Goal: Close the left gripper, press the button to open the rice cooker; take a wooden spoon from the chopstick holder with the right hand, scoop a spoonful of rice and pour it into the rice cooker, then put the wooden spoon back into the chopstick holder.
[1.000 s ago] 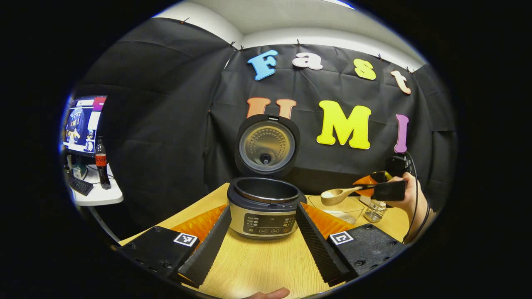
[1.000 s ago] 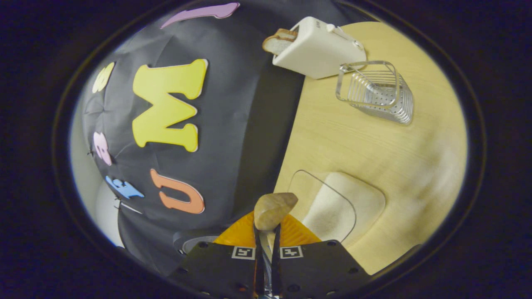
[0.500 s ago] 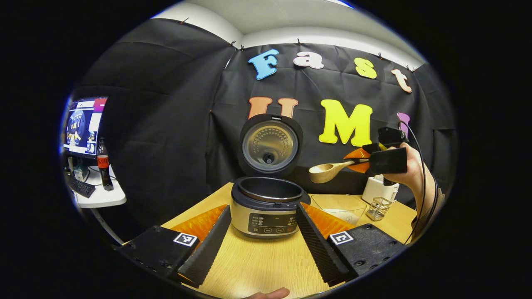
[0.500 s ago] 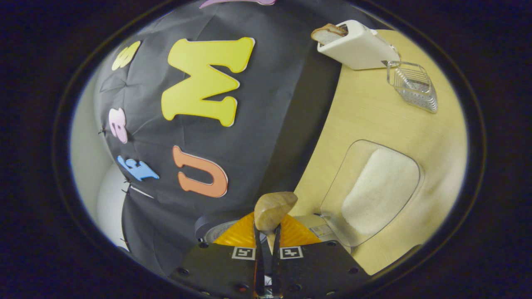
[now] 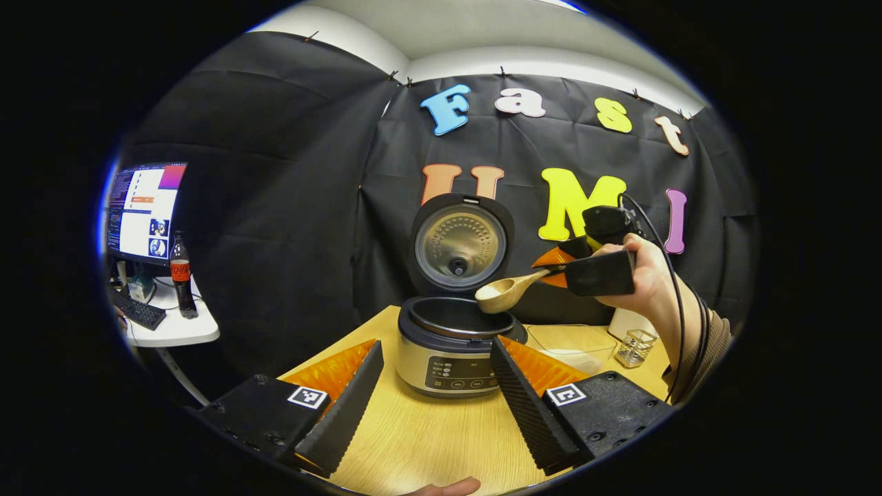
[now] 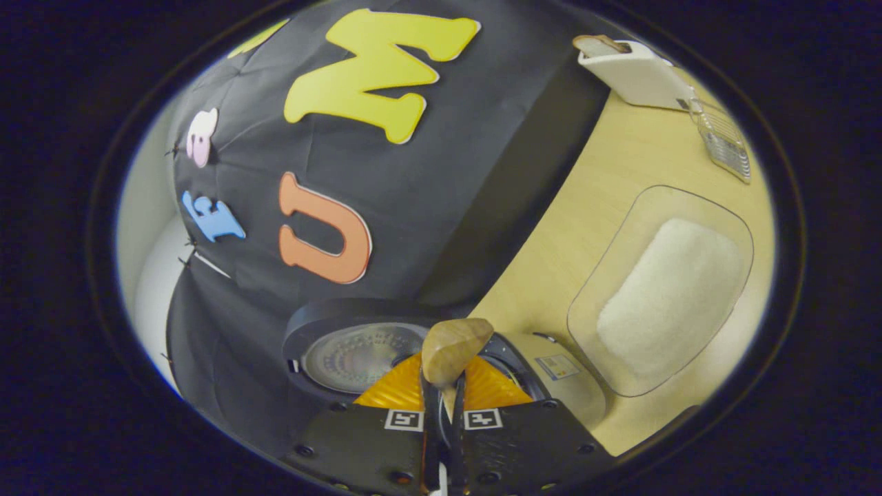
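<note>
Wooden spoon [image 5: 506, 293] clamped in right gripper [image 6: 444, 406] jaws above rice cooker [image 5: 451, 341]; left gripper [image 5: 434, 393] jaws wide.

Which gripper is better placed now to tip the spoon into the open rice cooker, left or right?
Right. The right gripper is shut on the wooden spoon, whose bowl hangs at the rim of the open rice cooker. The left gripper is open and holds nothing.

Even overhead light, soft shadows, sharp focus centrally; strong fisheye bending at the edges, slight rim blur.
</note>
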### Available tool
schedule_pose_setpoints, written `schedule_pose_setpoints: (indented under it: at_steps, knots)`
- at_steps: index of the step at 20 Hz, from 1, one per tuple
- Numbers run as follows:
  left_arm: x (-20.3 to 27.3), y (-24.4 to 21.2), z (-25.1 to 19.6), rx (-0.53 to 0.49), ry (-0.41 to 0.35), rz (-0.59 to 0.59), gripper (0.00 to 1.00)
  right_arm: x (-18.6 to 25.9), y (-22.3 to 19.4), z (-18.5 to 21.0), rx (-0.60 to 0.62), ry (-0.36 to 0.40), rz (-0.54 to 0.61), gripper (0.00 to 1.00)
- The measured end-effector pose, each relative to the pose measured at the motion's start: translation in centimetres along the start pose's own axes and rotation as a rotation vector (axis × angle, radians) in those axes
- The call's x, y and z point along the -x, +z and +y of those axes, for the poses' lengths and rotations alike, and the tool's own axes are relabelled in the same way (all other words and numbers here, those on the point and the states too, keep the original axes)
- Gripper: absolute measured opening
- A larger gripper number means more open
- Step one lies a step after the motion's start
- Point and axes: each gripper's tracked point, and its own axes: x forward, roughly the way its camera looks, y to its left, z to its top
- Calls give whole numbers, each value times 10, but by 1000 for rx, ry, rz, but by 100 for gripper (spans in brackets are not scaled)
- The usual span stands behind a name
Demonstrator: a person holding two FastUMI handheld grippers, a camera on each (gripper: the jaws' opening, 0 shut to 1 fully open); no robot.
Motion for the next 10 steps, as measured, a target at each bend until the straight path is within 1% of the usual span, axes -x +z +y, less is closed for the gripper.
schedule_pose_setpoints:
  at_steps: [3, 5, 6, 10]
  knots:
    - [1, 1, 3, 13, 10, -1, 99, -9, -9, 4, 124, -49, -16, 4]
    - [1, 1, 5, 23, 15, 2, 99, -12, -15, 12, 200, -66, -24, 4]
    - [0, 0, 11, 26, 15, 3, 99, -14, -19, 15, 234, -72, -25, 6]
    - [0, 1, 16, 29, 27, 5, 99, -19, -31, 24, 347, -97, -32, 6]
